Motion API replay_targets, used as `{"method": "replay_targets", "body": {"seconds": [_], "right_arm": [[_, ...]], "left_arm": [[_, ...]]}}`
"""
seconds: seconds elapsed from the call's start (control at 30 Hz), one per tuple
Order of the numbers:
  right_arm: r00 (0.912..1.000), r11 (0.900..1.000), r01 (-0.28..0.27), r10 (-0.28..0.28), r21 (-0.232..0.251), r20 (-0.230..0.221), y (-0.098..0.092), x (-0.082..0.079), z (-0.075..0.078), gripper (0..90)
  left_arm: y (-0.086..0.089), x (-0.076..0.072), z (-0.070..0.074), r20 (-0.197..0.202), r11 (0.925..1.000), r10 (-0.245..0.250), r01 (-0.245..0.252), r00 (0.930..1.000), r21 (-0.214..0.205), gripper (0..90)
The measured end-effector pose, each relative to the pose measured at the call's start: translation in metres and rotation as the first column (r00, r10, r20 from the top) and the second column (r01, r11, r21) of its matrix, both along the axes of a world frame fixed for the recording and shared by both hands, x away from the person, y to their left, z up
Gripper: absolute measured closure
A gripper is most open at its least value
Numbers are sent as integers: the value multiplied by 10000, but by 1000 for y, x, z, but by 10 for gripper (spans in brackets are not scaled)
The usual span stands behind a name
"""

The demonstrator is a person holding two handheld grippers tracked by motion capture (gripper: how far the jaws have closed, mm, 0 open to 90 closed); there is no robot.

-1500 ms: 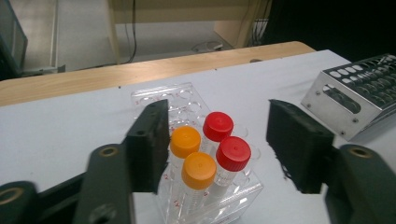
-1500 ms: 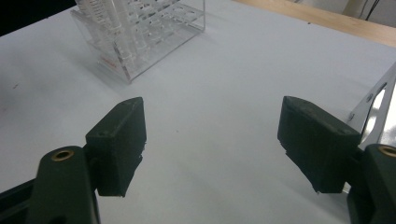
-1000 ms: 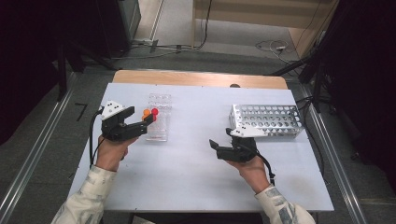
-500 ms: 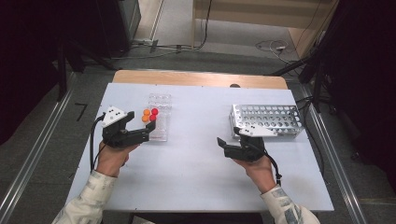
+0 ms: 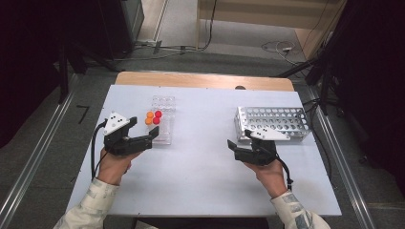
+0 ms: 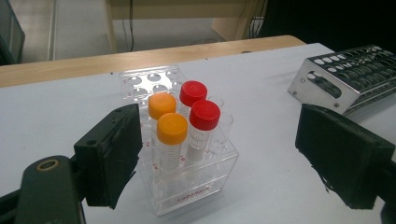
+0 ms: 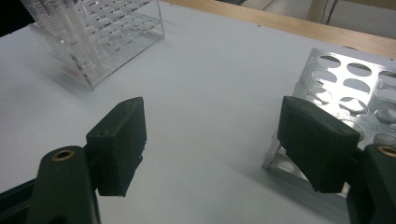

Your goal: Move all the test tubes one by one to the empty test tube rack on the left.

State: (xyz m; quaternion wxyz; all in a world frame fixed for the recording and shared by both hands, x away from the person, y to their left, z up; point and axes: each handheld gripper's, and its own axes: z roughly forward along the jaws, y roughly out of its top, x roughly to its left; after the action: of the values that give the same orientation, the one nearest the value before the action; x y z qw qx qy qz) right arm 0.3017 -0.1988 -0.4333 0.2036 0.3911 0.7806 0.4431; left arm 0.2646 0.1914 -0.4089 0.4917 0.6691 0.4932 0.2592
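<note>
A clear plastic rack (image 5: pixel 163 128) (image 6: pixel 196 186) stands left of the table's middle. It holds two orange-capped tubes (image 5: pixel 149 118) (image 6: pixel 172 128) and two red-capped tubes (image 5: pixel 157 117) (image 6: pixel 204 114), all upright. My left gripper (image 5: pixel 152 138) (image 6: pixel 224 154) is just short of the rack's near end. Its jaws have just been opening and stand wide, with the pads touching nothing. My right gripper (image 5: pixel 237 143) (image 7: pixel 219 144) hovers open beside the near left corner of a perforated metal rack (image 5: pixel 272 123) (image 7: pixel 355 88), with nothing between its pads.
The white table (image 5: pixel 200 181) has a wooden strip along its far edge. The metal rack (image 6: pixel 345 77) has no tubes in it. The clear rack (image 7: pixel 107 42) lies far off in the right gripper view. Dark floor and cables surround the table.
My left gripper has drawn back a little from the tubes, and its jaws stand wider. My right gripper has shifted slightly right, toward the metal rack.
</note>
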Motion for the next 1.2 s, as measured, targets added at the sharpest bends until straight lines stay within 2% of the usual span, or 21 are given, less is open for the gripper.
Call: {"method": "replay_targets", "body": {"seconds": [0.63,1.2], "right_arm": [[9989,9989,458,-458,26,70,-22,-3,2,228],[9950,9950,996,-997,89,90,-50,-9,2,228]], "left_arm": [[10,-13,-5,57,9995,316,-317,9995,57,149],[24,-22,-18,-27,9954,954,-953,9954,132,148]]}}
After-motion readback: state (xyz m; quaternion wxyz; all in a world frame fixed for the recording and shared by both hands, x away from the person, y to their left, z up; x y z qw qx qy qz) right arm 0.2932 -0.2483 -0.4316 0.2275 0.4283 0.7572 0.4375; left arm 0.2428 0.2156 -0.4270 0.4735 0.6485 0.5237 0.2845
